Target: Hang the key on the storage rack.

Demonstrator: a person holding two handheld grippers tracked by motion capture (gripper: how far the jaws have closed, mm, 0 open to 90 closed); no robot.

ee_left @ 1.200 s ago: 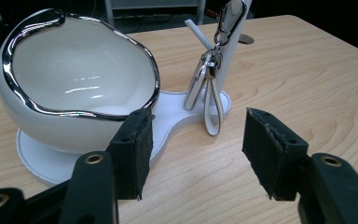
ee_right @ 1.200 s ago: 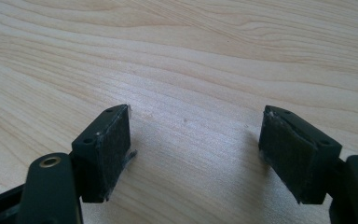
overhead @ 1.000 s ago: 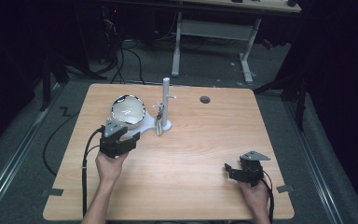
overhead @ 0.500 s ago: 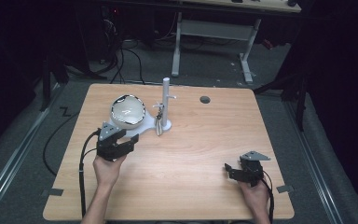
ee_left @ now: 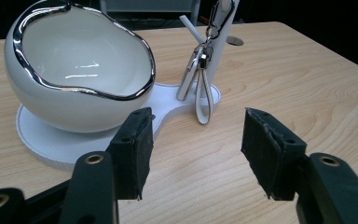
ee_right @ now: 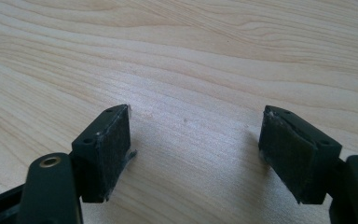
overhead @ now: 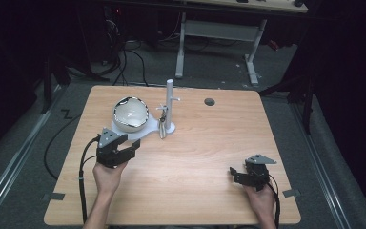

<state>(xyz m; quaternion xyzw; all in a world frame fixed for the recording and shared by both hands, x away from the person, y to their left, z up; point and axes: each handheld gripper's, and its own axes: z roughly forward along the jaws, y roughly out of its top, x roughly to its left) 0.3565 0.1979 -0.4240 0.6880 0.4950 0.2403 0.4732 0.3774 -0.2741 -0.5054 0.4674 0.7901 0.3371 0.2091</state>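
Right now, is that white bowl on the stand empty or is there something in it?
Empty. In the left gripper view the bowl tilts its opening toward the camera, and its glossy white inside shows nothing but reflections.

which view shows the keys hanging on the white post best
The left gripper view: the keys hang close and large from a peg on the white post, strap loop dangling. The high view shows them small beside the post. The right gripper view shows bare table.

The table (overhead: 190, 157) is viewed from above, looking toward twelve o'clock. The white bowl (ee_left: 79, 70) and stand (ee_left: 216, 42) are seen close and low from the left gripper view, shared with the high view. Bare wood is seen closely from the right gripper view.
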